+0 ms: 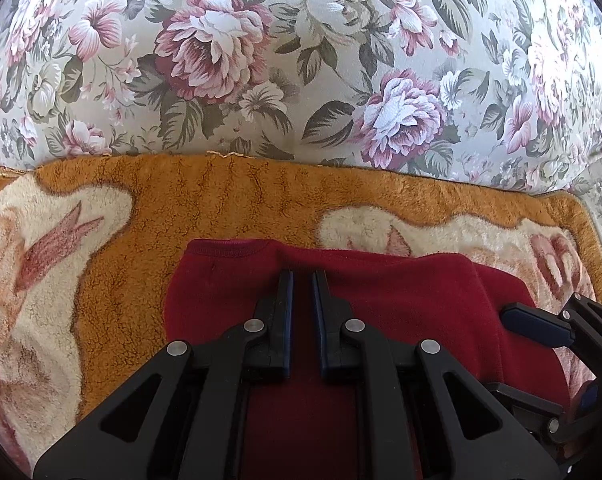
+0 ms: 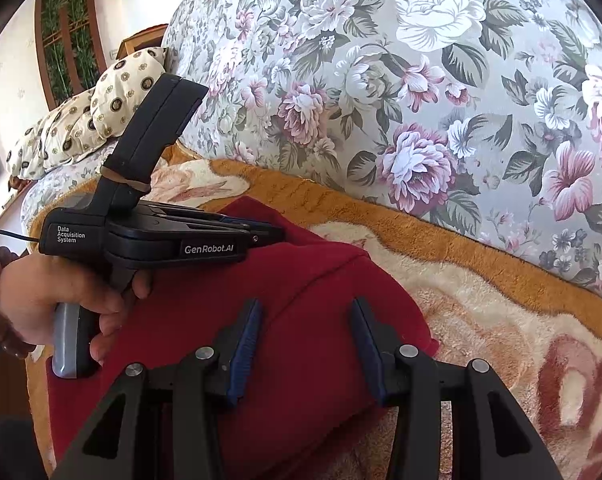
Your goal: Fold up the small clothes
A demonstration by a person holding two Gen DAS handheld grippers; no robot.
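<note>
A dark red fleece garment (image 1: 401, 292) lies folded on the orange and cream plush blanket (image 1: 221, 196); it also shows in the right wrist view (image 2: 309, 280). My left gripper (image 1: 302, 276) hovers over the garment's upper edge, jaws nearly together with a narrow gap and nothing between them. It shows from the side in the right wrist view (image 2: 275, 232). My right gripper (image 2: 305, 304) is open and empty, low over the garment's right part. One of its fingers (image 1: 537, 322) shows at the right of the left wrist view.
The floral sofa backrest (image 1: 301, 60) rises right behind the blanket. Patterned cream pillows (image 2: 89, 116) lie at the far left end of the sofa. The person's hand (image 2: 61, 292) with a bead bracelet holds the left gripper's handle.
</note>
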